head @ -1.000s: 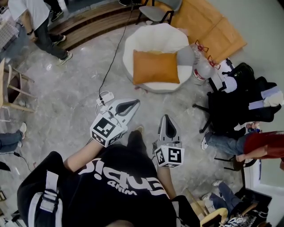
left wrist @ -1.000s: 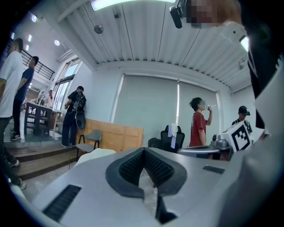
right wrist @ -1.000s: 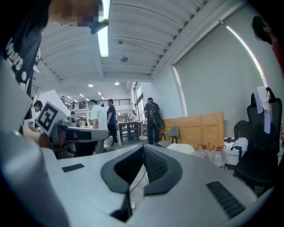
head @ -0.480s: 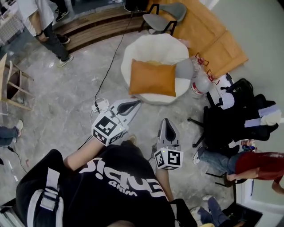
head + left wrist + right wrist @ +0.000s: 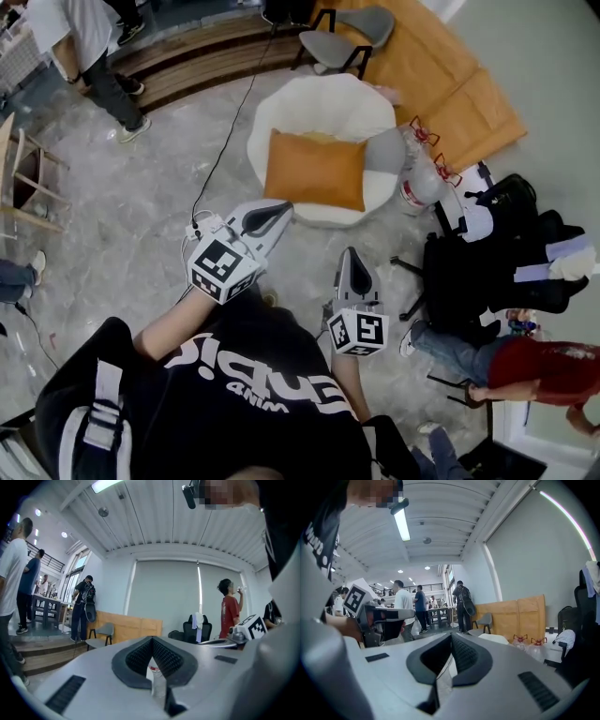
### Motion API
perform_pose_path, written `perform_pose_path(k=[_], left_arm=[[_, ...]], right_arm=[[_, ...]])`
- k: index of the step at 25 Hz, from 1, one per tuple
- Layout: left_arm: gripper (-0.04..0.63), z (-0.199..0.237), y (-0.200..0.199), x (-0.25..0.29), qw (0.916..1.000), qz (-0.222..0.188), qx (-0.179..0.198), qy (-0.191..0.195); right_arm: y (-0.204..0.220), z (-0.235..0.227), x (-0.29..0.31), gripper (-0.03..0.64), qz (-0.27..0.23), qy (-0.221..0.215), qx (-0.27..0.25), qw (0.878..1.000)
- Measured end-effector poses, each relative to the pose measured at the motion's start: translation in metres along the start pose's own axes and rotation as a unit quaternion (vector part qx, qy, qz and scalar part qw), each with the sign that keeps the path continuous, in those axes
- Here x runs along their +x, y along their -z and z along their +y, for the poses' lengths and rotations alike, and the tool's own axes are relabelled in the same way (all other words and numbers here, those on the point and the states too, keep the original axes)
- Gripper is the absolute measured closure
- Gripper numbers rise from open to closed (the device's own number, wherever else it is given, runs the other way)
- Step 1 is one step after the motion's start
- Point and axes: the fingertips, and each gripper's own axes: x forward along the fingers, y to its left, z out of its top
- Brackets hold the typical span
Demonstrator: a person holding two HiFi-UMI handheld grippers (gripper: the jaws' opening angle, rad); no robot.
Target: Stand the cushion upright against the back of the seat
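Note:
An orange cushion [image 5: 315,171] lies flat on the seat of a round white armchair [image 5: 323,103], its far edge short of the curved backrest. My left gripper [image 5: 281,208] is held level just short of the chair's near rim, jaws shut and empty. My right gripper [image 5: 351,253] trails lower and to the right over the floor, also shut with nothing in it. In both gripper views the dark pads [image 5: 152,656] [image 5: 451,654] meet at a point with no object between them; the chair's white edge [image 5: 494,638] peeks over the right gripper.
A grey cushion [image 5: 384,150] sits on the chair's right side. Water jugs [image 5: 419,176] stand beside it. A black office chair [image 5: 487,253] and a seated person [image 5: 525,361] are at right. A cable and power strip [image 5: 199,225] lie on the floor at left. People stand behind.
Both grippers have moved forward toward the white armchair, which now sits closer in the head view. Both jaws stayed shut.

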Motion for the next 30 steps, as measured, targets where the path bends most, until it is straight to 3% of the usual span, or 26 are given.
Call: perform_pose_path(k=[7,15,21,30], left_arm=[[0.589,0.022,0.004,0.023,0.9999,0.005,-0.004,-0.015],[0.589,0.055,0.008,0.070,0.9997,0.021,-0.009,-0.009],[0.589,0.098,0.009,0.121,0.9989,0.045,-0.005,0.015],[0.589,0.163,-0.018,0.191,0.9981,0.029,0.001,0.054]], right_arm=[[0.002,-0.013,0.029,0.595,0.006,-0.014,0.002,1.000],[0.002,-0.042,0.074,0.595,0.020,0.000,0.006,1.000],[-0.002,-0.063,0.137,0.595,0.033,0.005,0.009,0.999],[-0.032,-0.088,0.234,0.595,0.027,0.011,-0.002,1.000]])
